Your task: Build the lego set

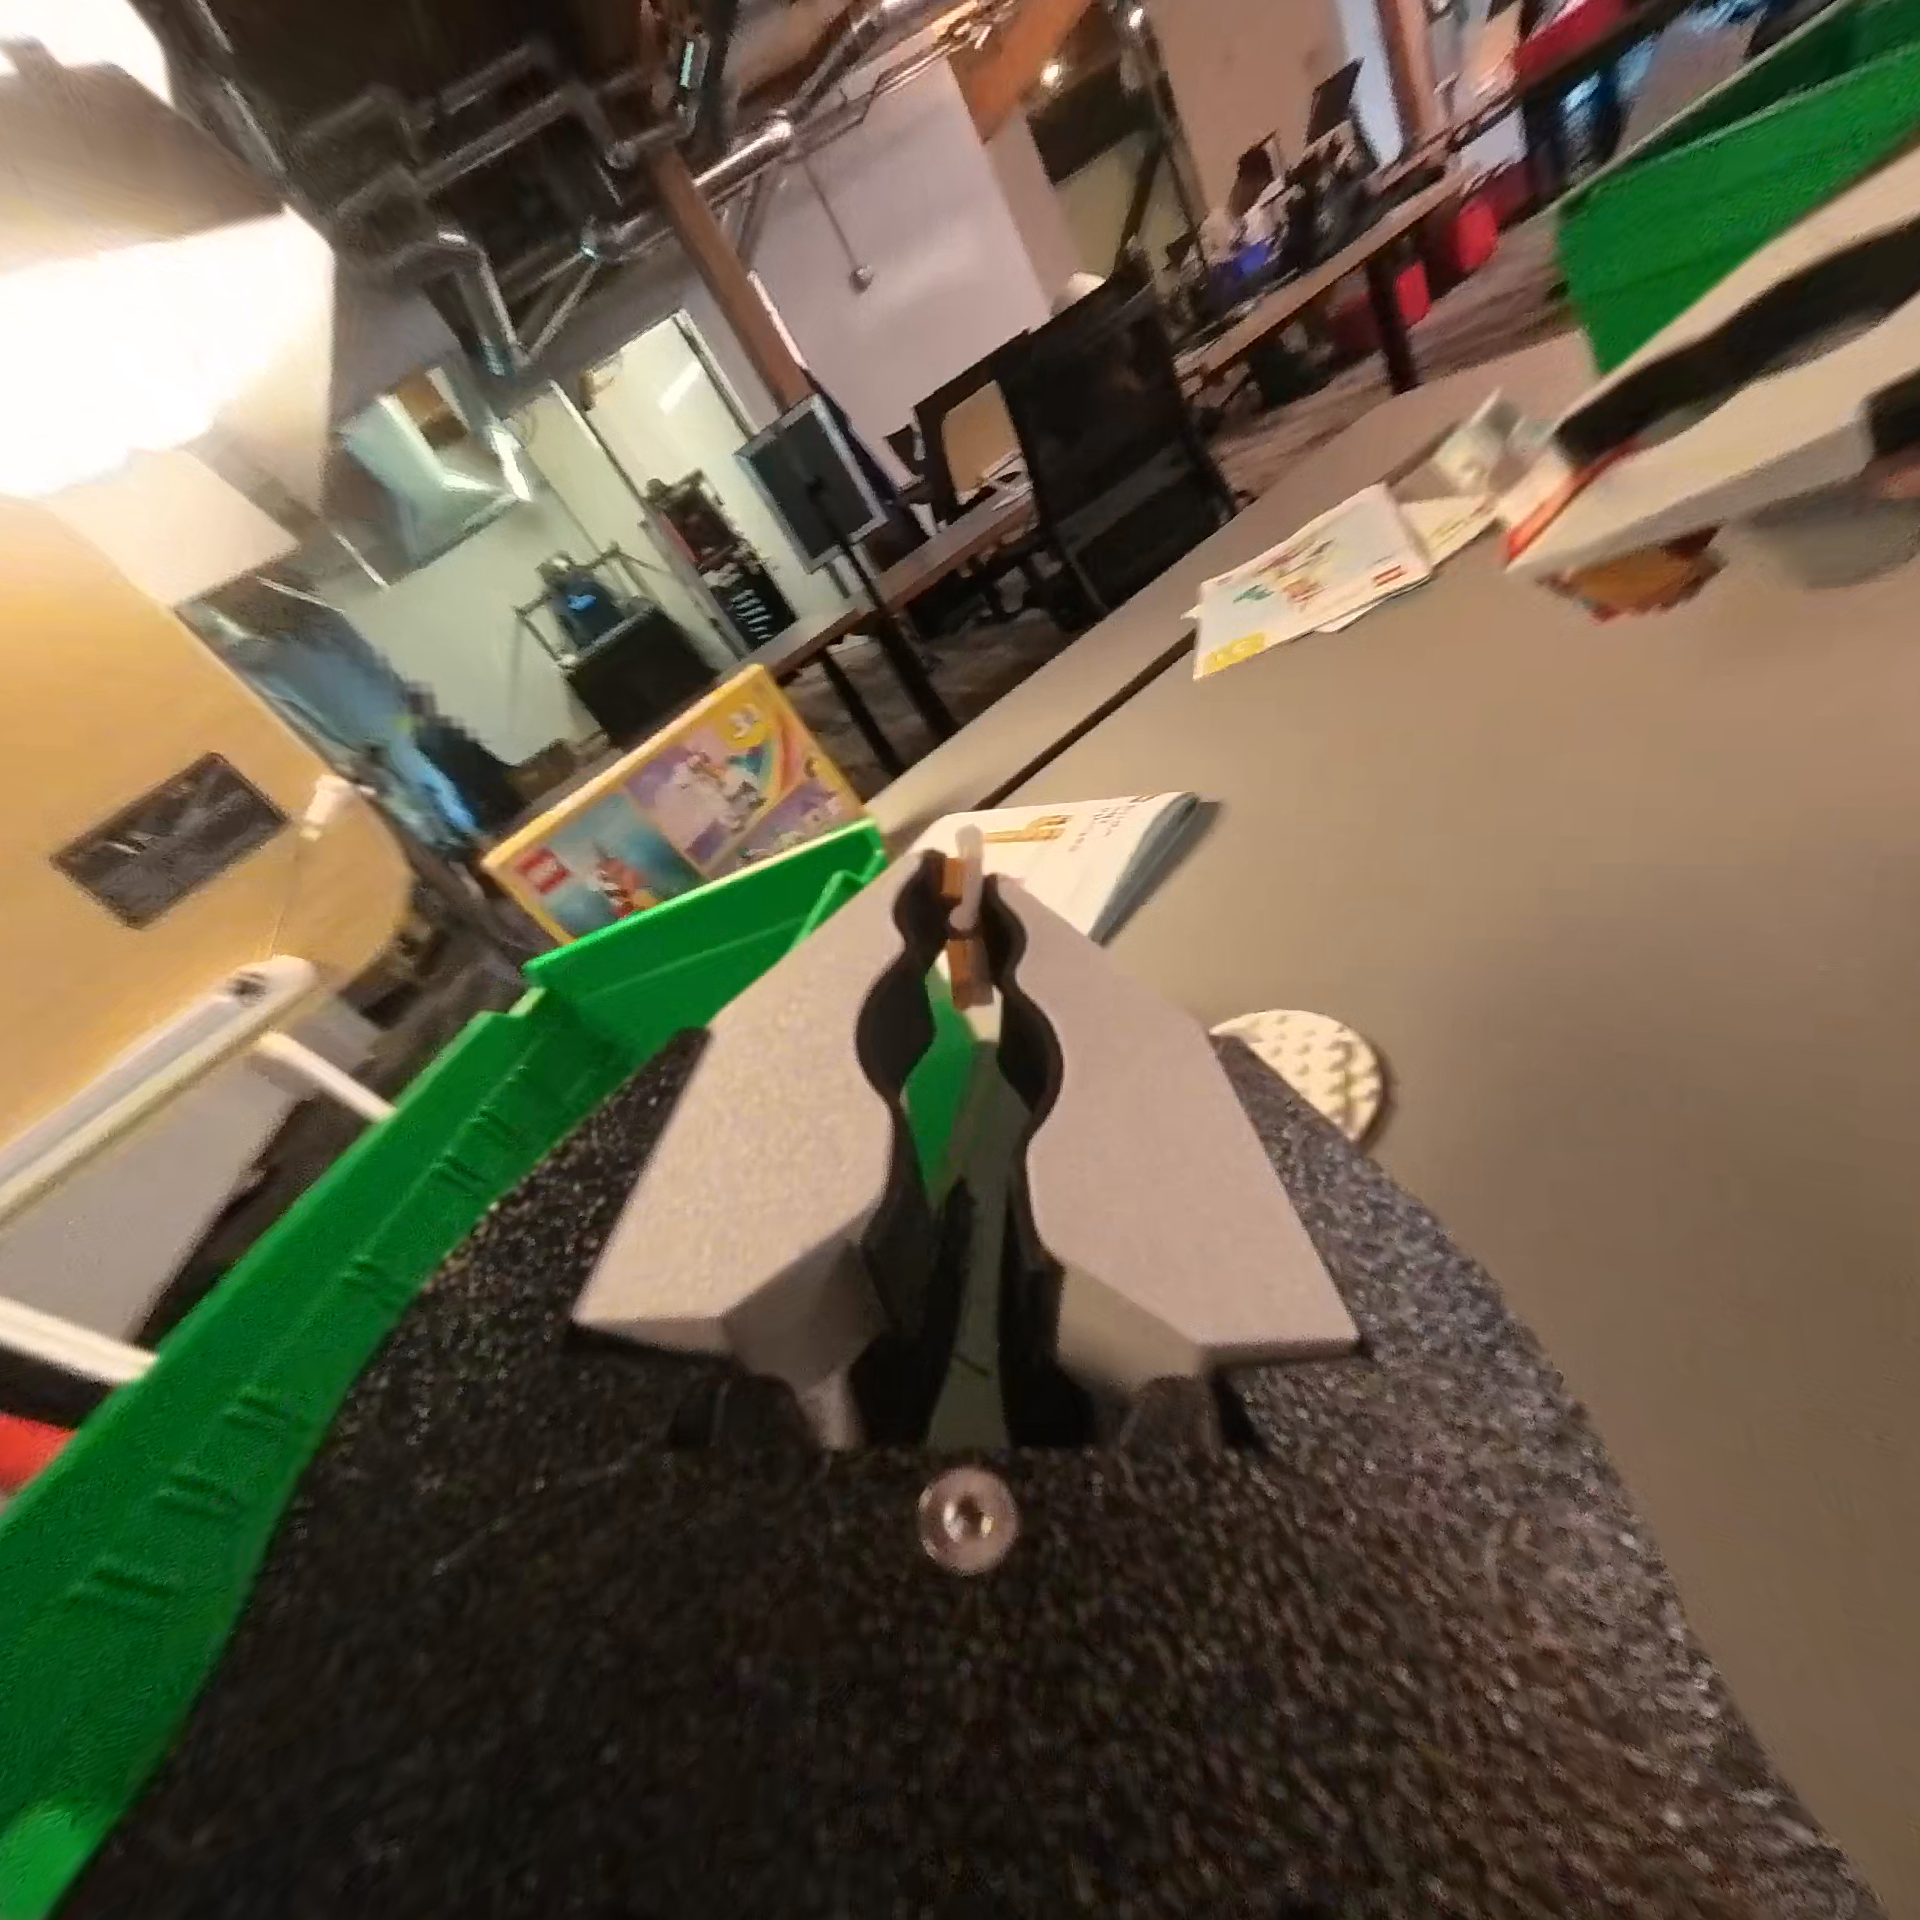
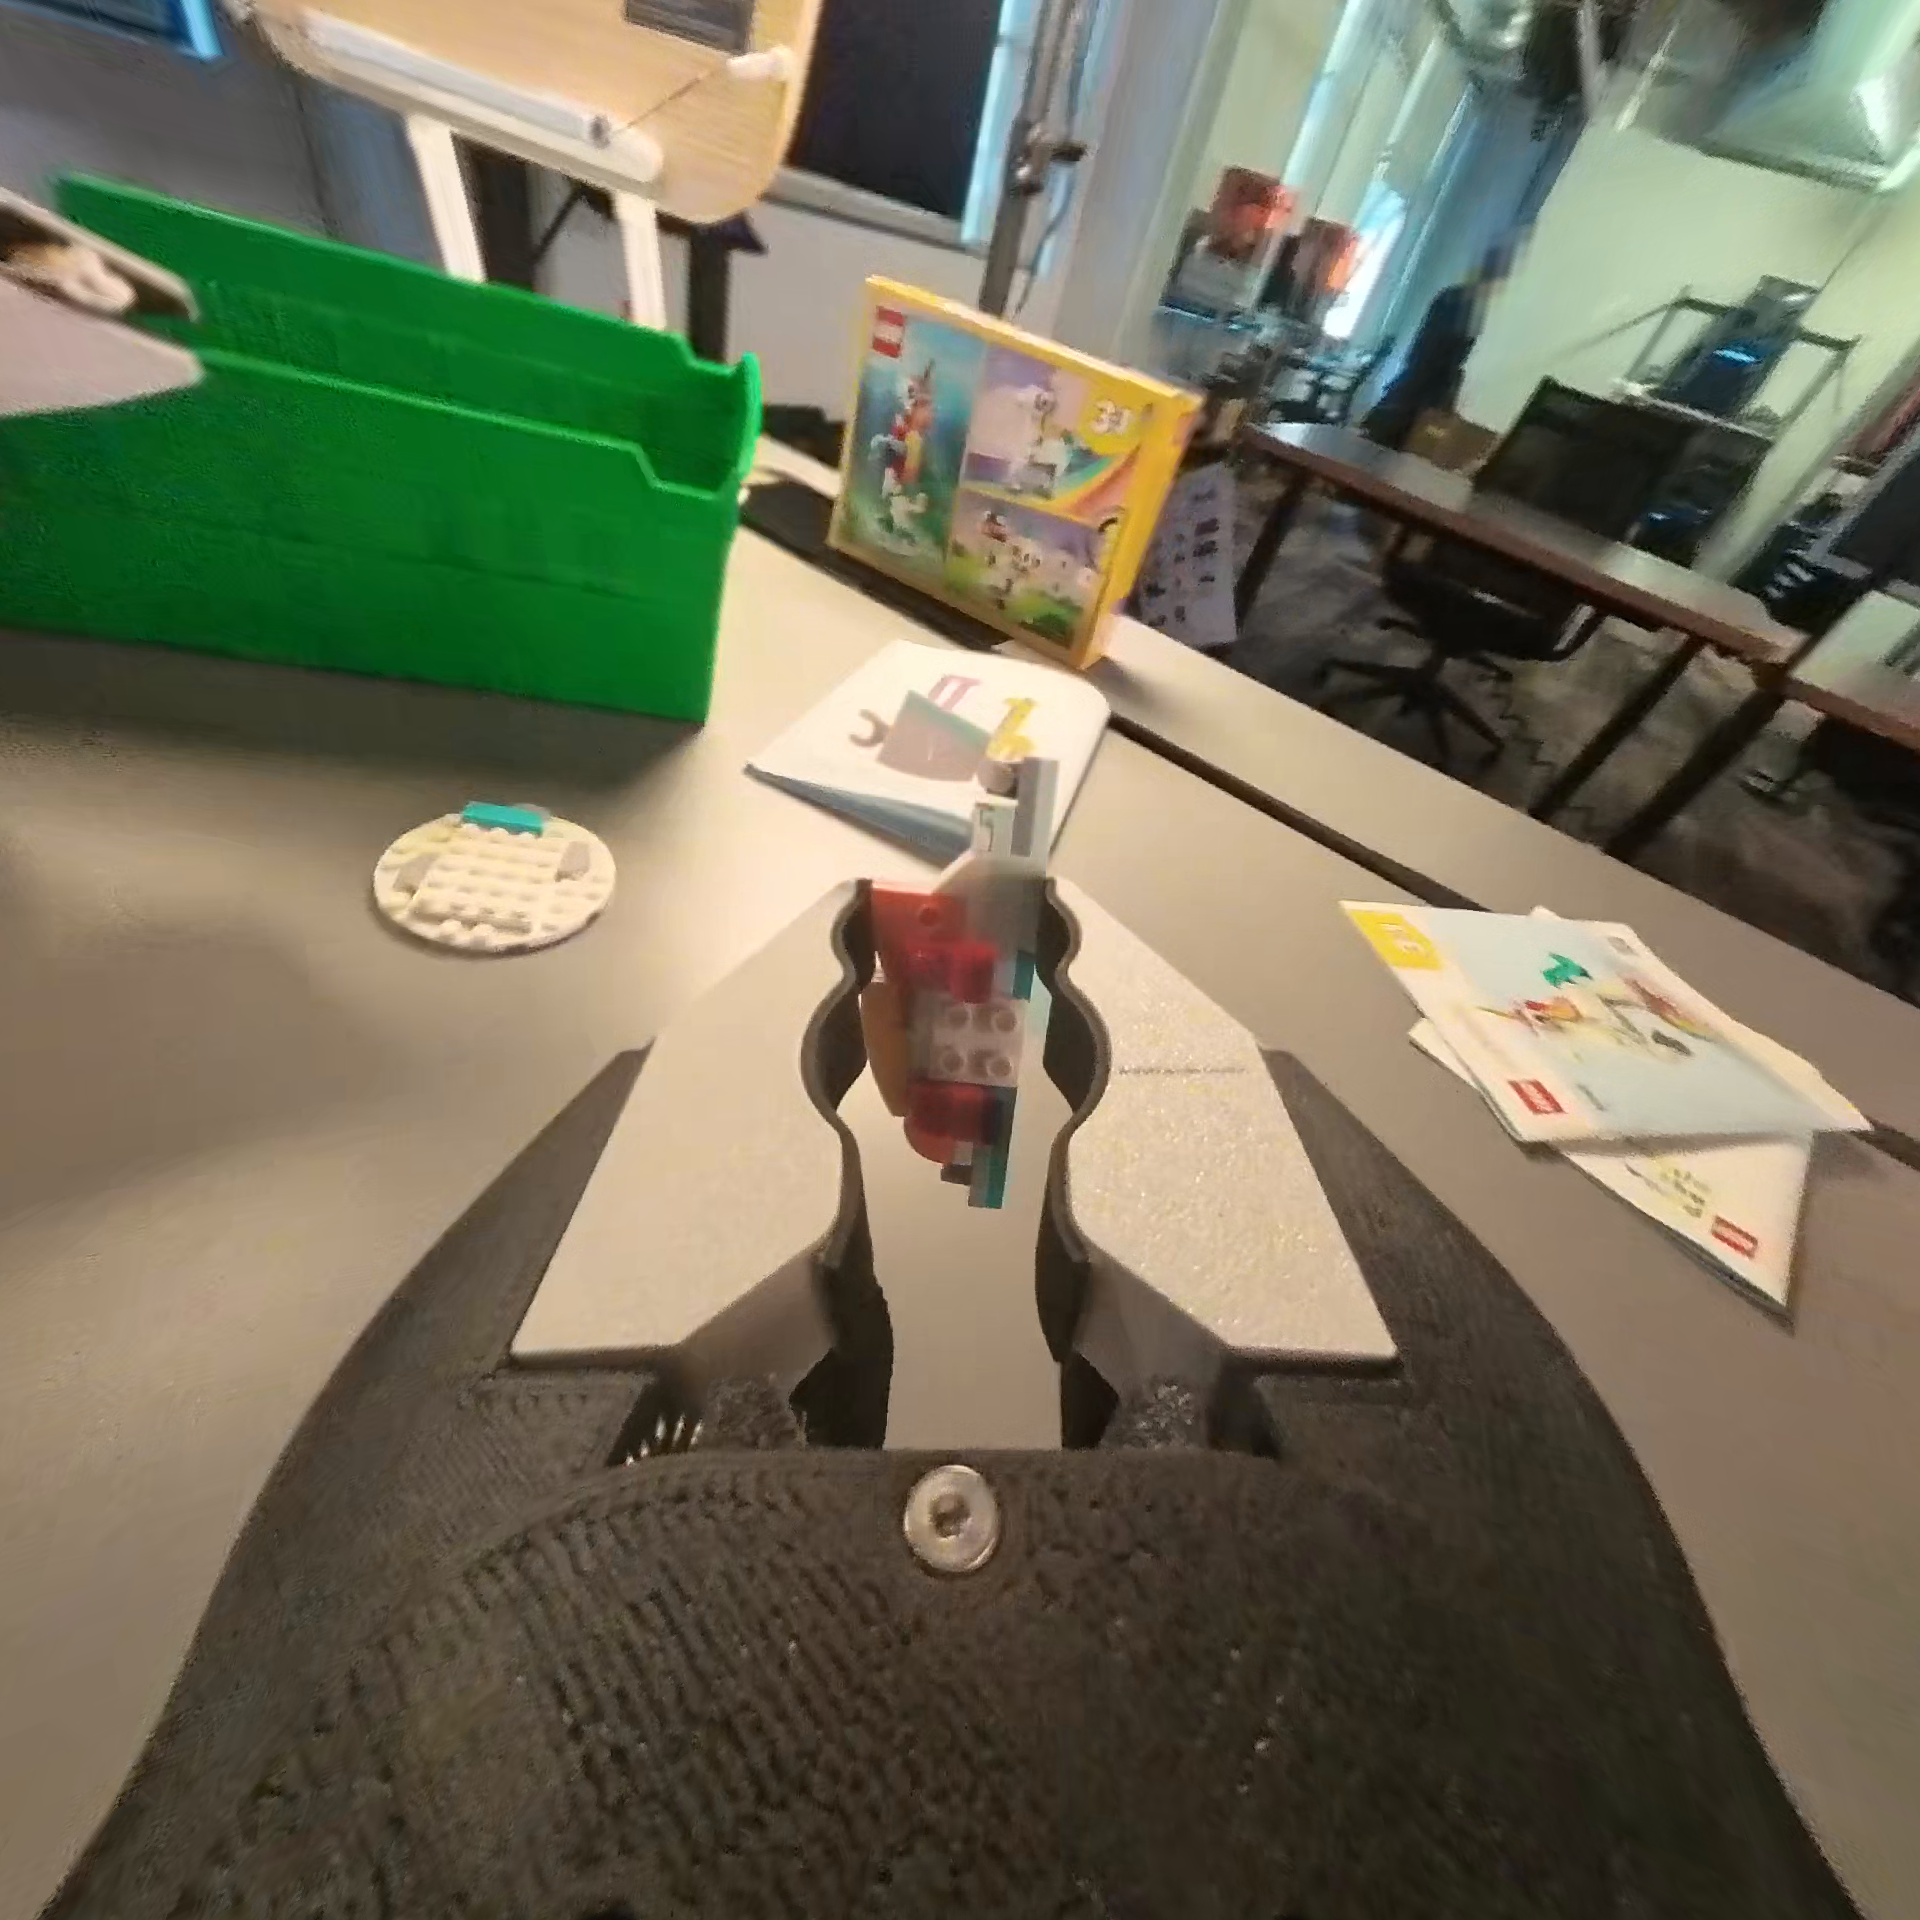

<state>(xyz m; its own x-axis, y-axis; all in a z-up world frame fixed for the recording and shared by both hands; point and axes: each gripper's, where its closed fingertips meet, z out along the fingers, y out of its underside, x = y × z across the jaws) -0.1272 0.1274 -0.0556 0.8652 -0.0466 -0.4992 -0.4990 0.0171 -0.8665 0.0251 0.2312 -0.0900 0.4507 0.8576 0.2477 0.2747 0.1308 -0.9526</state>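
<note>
Left gripper point(image 1: 961, 914): black body of coarse, speckled printed plastic, one silver socket-head screw point(image 1: 962, 1536) centred behind two flat grey wedge-shaped fingers point(image 1: 790, 1132) with black wavy inner pads. Right gripper point(image 2: 951, 904): same build, black body with fine layered print ridges, silver screw point(image 2: 952, 1527), grey fingers point(image 2: 1184, 1153) bearing a faint line of small dark marking, dark scalloped pads.

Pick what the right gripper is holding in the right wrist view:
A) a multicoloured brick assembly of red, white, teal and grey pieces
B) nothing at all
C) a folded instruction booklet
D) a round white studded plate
A: the right gripper is closed on the brick assembly, while the round white plate and the booklets lie apart on the table.
</note>
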